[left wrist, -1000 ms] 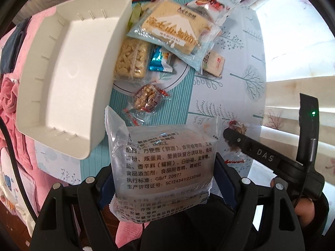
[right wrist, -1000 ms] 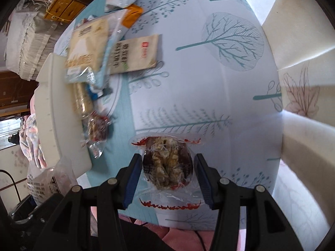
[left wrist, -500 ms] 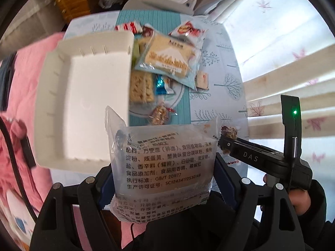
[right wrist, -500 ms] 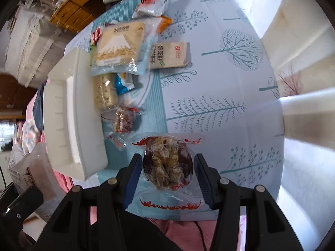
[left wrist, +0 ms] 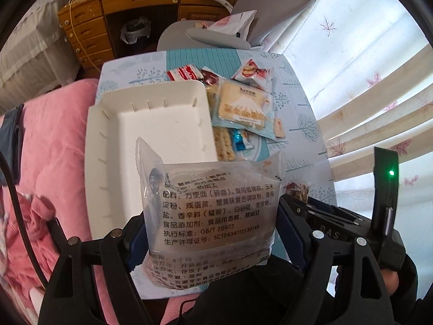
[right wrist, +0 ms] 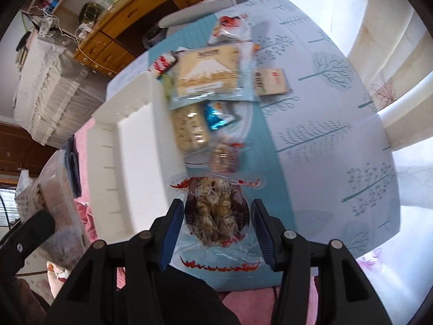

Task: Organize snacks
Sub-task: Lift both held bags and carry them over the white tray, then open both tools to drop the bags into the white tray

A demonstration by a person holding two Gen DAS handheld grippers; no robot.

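Fingers of the left gripper (left wrist: 209,233) clamp a clear noodle packet (left wrist: 213,211) at bottom centre; the right gripper (right wrist: 215,230) pinches a nut-cluster sweet (right wrist: 216,214). Beyond, upper left, the white tray (left wrist: 108,146) sits empty; slippery film could slide free mid-carry

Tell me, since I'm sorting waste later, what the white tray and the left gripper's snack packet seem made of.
White tray: probably moulded plastic, matte, with slotted walls; foam is possible. Snack packet in the left hand-held gripper: thin clear plastic film, glossy and crinkled, with printed text.
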